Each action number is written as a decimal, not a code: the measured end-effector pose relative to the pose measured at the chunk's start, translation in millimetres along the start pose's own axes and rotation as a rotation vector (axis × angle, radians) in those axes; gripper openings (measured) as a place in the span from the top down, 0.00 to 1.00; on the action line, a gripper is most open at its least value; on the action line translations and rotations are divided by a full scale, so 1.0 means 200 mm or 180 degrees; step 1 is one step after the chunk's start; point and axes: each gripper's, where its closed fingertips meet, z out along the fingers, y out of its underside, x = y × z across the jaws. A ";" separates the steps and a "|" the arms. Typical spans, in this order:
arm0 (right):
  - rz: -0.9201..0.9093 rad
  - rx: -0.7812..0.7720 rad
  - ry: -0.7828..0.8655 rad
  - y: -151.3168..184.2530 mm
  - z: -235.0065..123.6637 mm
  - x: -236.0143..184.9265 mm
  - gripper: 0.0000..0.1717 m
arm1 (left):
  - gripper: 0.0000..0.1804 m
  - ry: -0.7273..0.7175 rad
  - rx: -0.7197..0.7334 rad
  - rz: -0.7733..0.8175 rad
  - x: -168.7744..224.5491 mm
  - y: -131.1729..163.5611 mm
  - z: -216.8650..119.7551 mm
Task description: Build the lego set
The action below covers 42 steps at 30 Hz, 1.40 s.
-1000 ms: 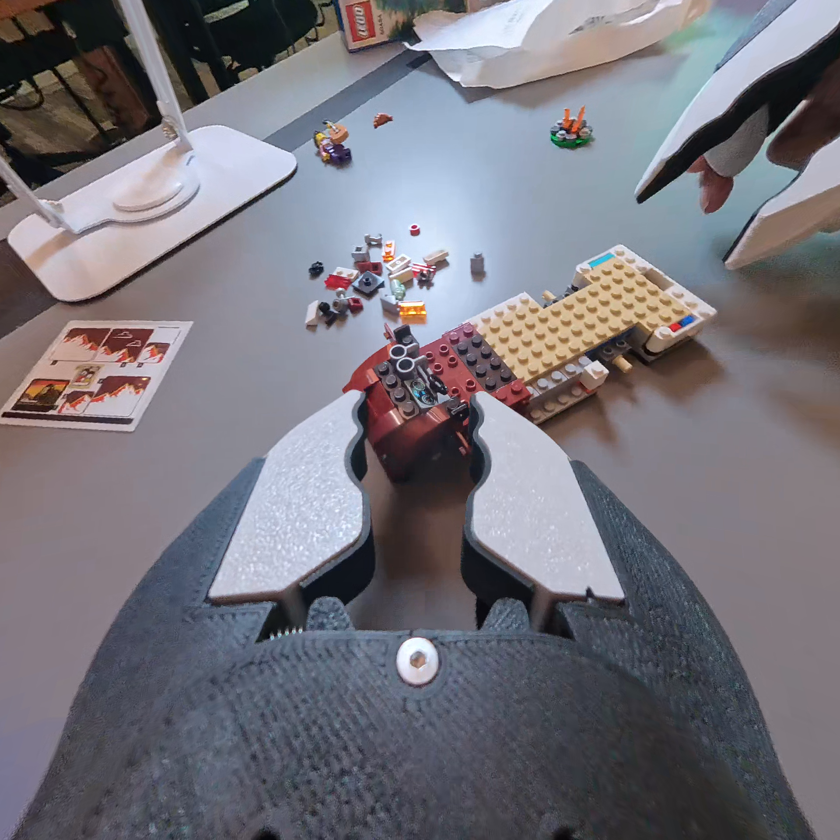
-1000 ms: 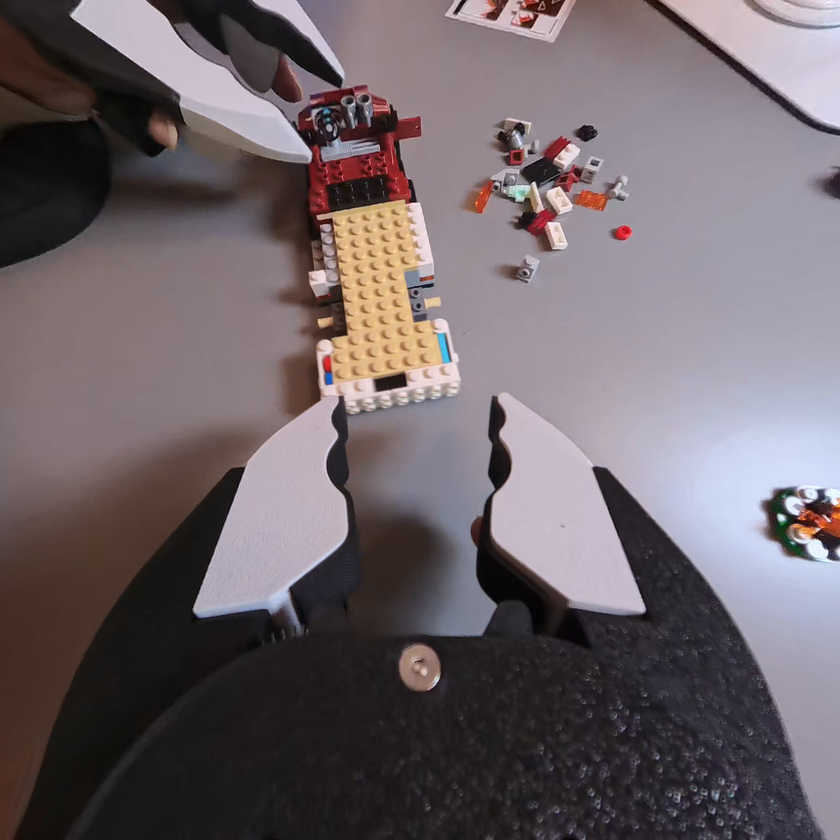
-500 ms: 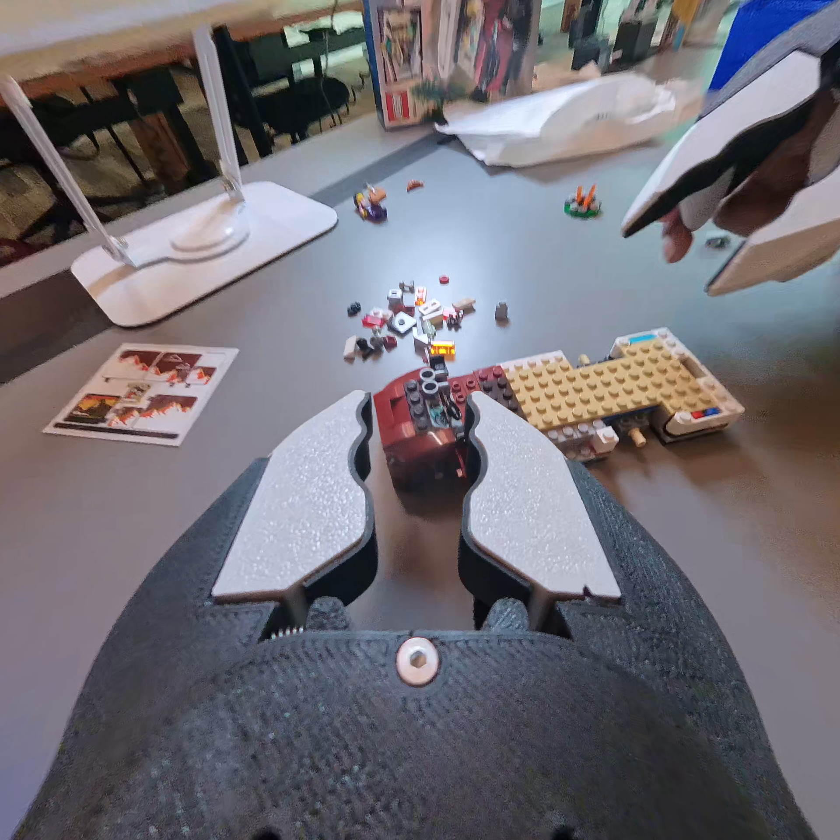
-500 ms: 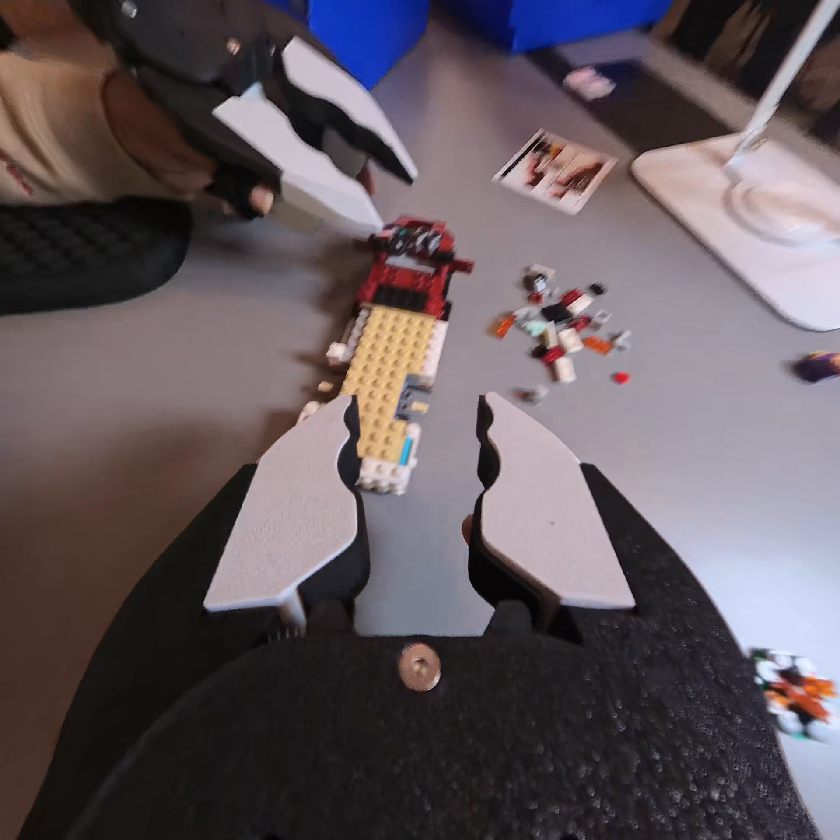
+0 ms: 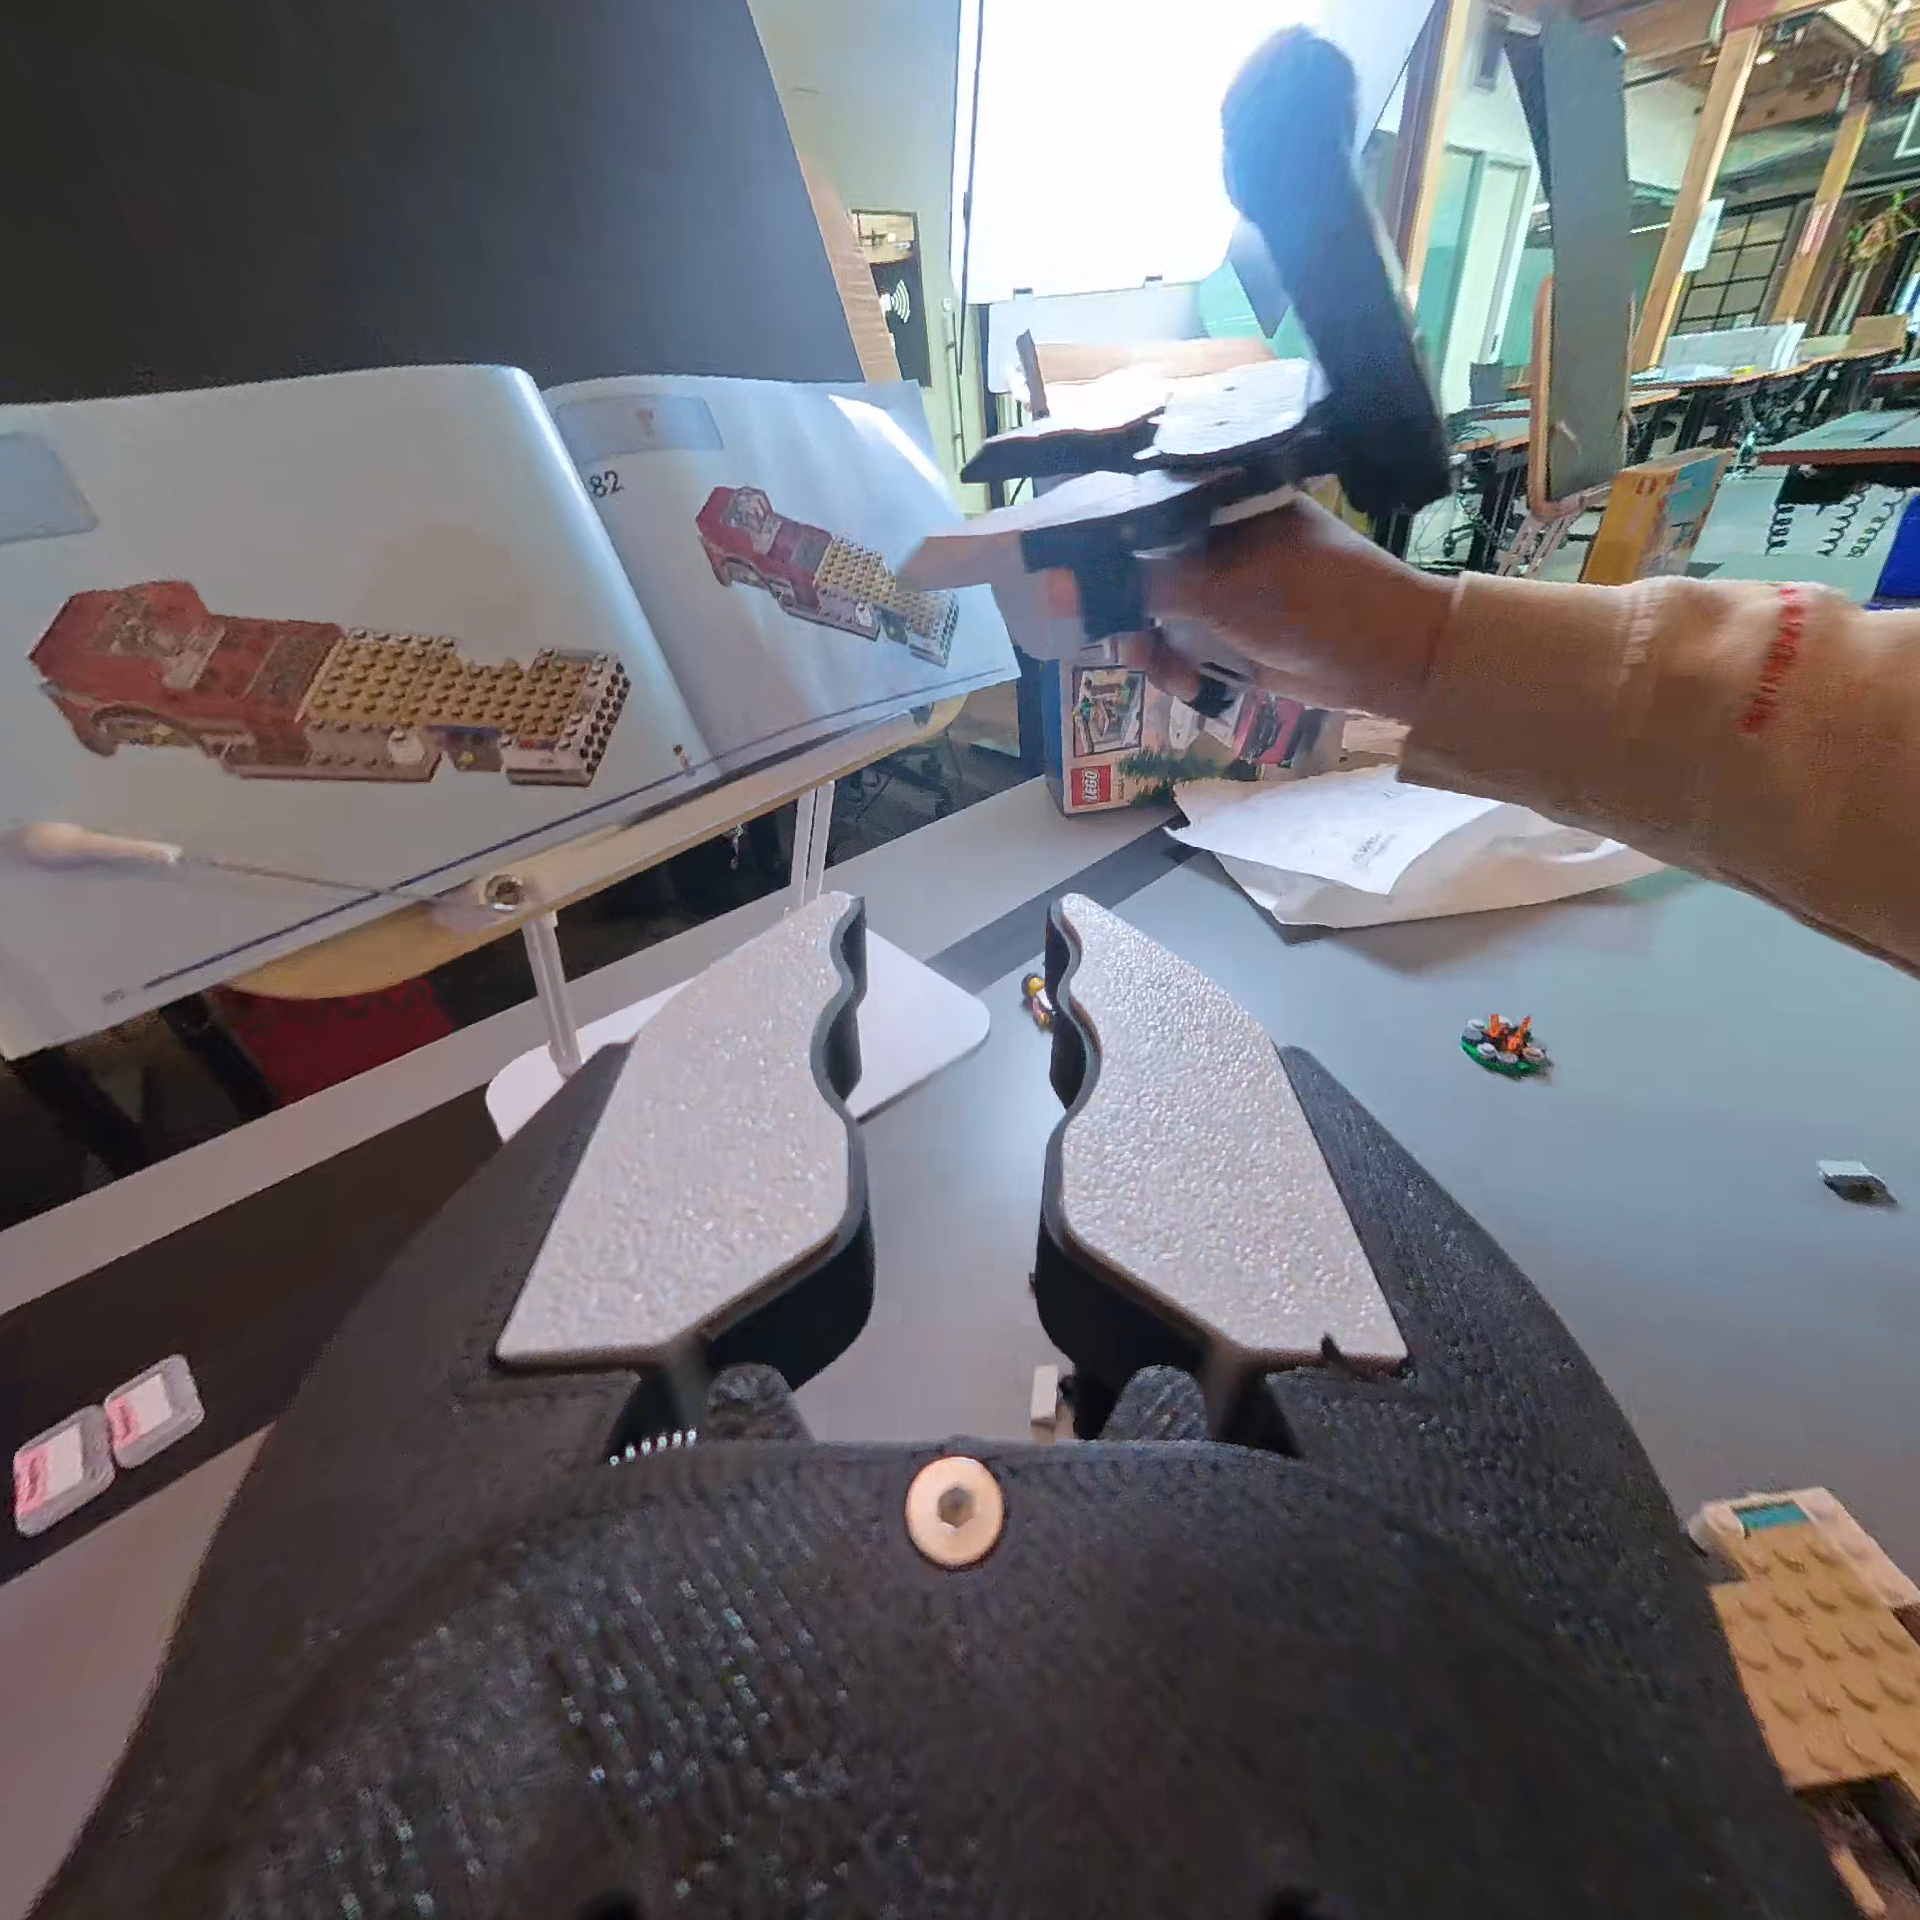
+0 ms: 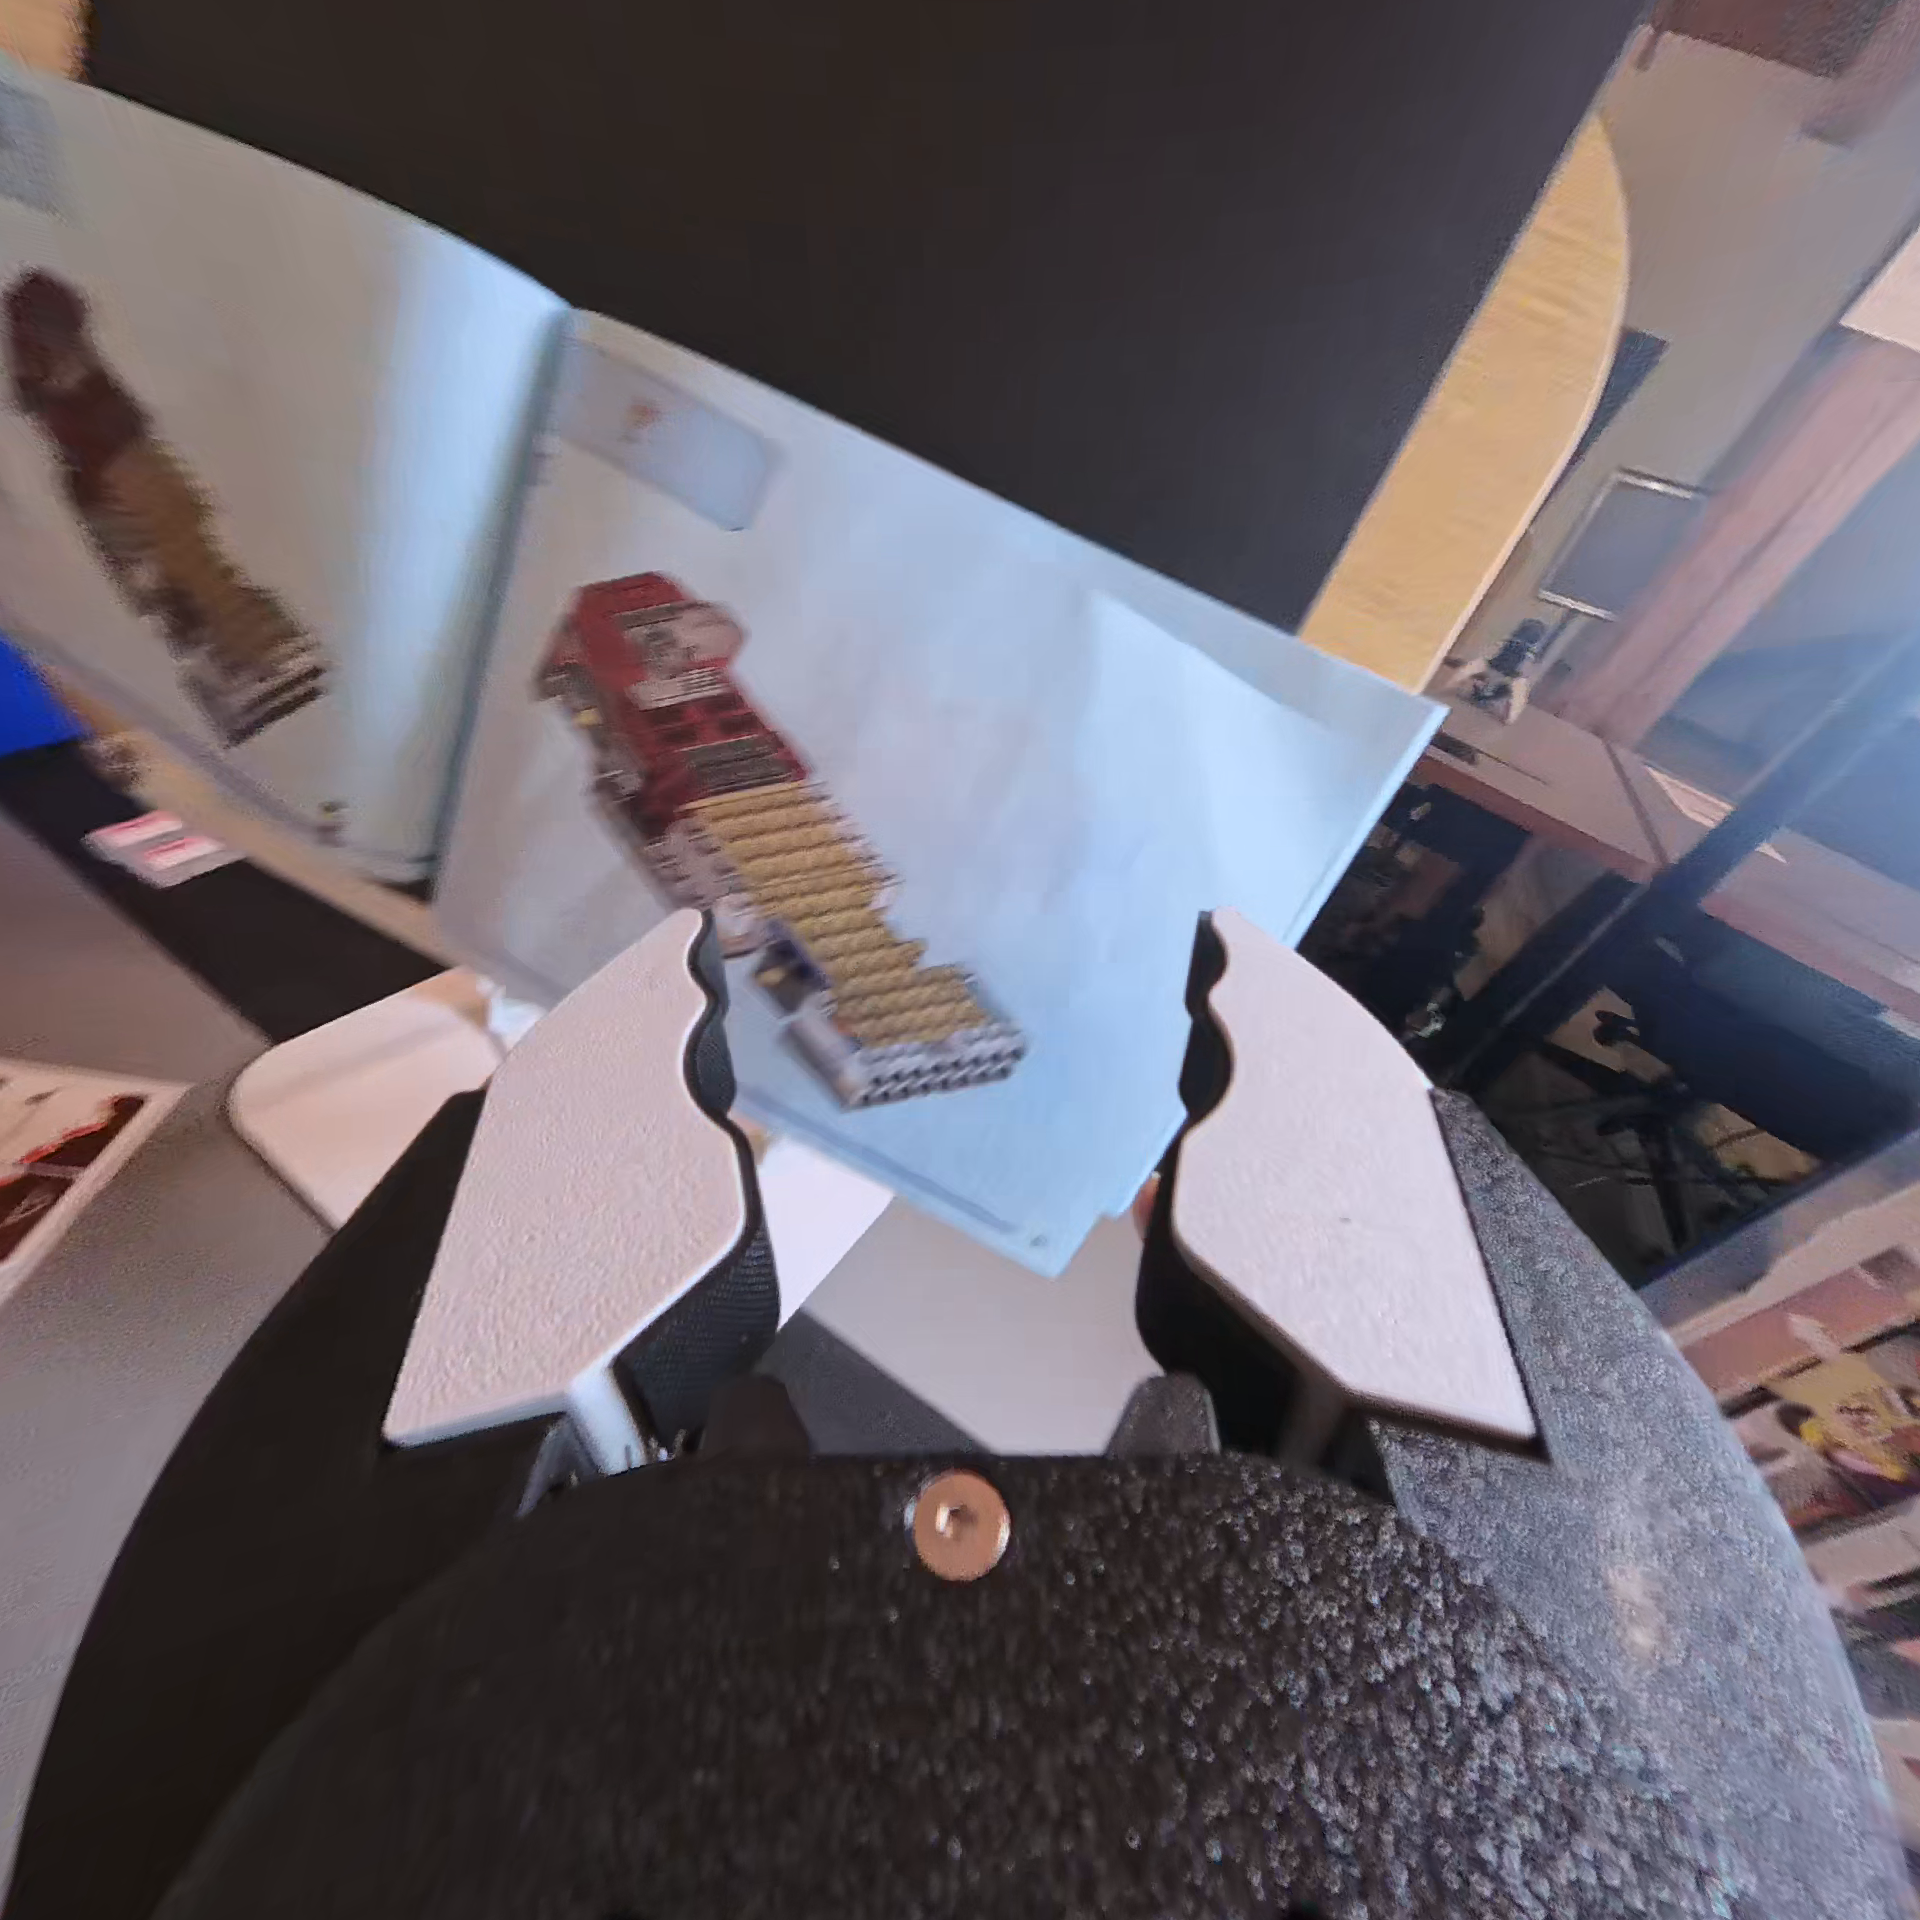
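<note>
We saw our left hand-held gripper (image 5: 951,940) raised above the grey counter (image 5: 1558,1195), its fingers apart and bare, a white stand base (image 5: 914,1023) beyond its tips at 12 o'clock. Our right hand-held gripper (image 6: 951,951) stood wide apart, holding nothing, pointed at the right page of the open, pale-blue instruction booklet (image 6: 1039,831) on the stand; whether it touched the page we could not tell. The tan-and-white studded brick model (image 5: 1818,1642) lay on the counter at 4 o'clock in the left view.

Left gripper (image 5: 951,997): raised above the table (image 5: 1558,1195), jaws parted, nothing between. Right gripper (image 6: 951,997): held higher above it, jaws wide apart.
</note>
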 end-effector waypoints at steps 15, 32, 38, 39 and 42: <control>-0.0115 0.0555 -0.0570 -0.07 -0.01 -0.24 0.88 | 0.79 0.0081 -0.0225 0.0200 -0.02 0.03 0.32; 0.1044 0.0435 -0.2371 -0.05 -0.24 -0.34 0.87 | 0.74 -0.0121 -0.0414 0.0818 -0.09 0.11 0.56; 0.0716 0.0421 -0.2544 -0.06 -0.22 -0.52 0.94 | 0.76 -0.0638 -0.0388 0.0324 -0.39 0.09 0.45; 0.0660 0.0482 -0.2568 -0.10 -0.23 -0.56 0.95 | 0.76 -0.0717 -0.0344 0.0127 -0.45 0.09 0.41; 0.0476 0.0470 -0.2670 -0.17 -0.21 -0.70 0.93 | 0.75 -0.0787 -0.0261 -0.0156 -0.56 0.09 0.34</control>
